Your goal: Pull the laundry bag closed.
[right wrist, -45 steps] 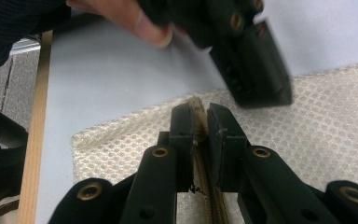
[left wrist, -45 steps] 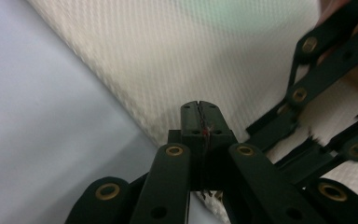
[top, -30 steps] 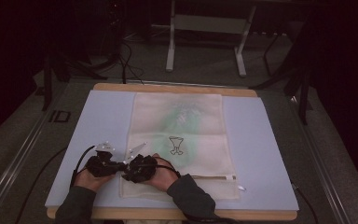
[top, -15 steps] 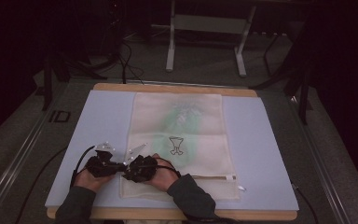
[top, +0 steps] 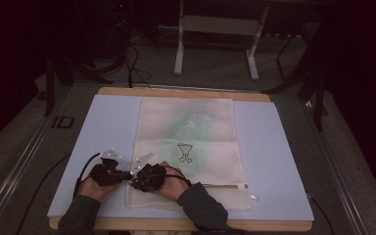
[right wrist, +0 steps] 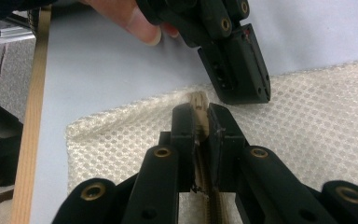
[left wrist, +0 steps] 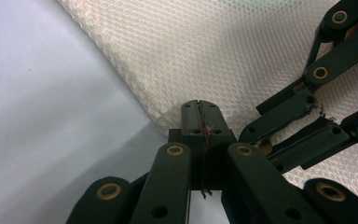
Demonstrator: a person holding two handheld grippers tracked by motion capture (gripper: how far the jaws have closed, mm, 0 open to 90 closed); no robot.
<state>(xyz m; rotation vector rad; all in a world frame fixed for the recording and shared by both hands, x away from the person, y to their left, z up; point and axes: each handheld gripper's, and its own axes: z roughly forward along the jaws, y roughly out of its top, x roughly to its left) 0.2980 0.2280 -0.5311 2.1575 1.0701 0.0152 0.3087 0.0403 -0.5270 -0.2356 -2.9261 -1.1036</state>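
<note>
One mesh bag lies flat on the blue mat, its near-left corner at about 7 o'clock from the mat's centre. Both grippers work at that corner. The left gripper has its jaws pressed together on the bag's edge. The right gripper has just been closing and now clamps the end of the zipper. I judge the step is pinning the corner to start the zipper; next, the right gripper should pull along the zipper line toward 3 o'clock while the left gripper holds. Count: one bag, one zipper, two grippers.

the mesh bag lies flat in the middle of the mat, which lies on the table; both grippers sit at the bag's near left corner.
</note>
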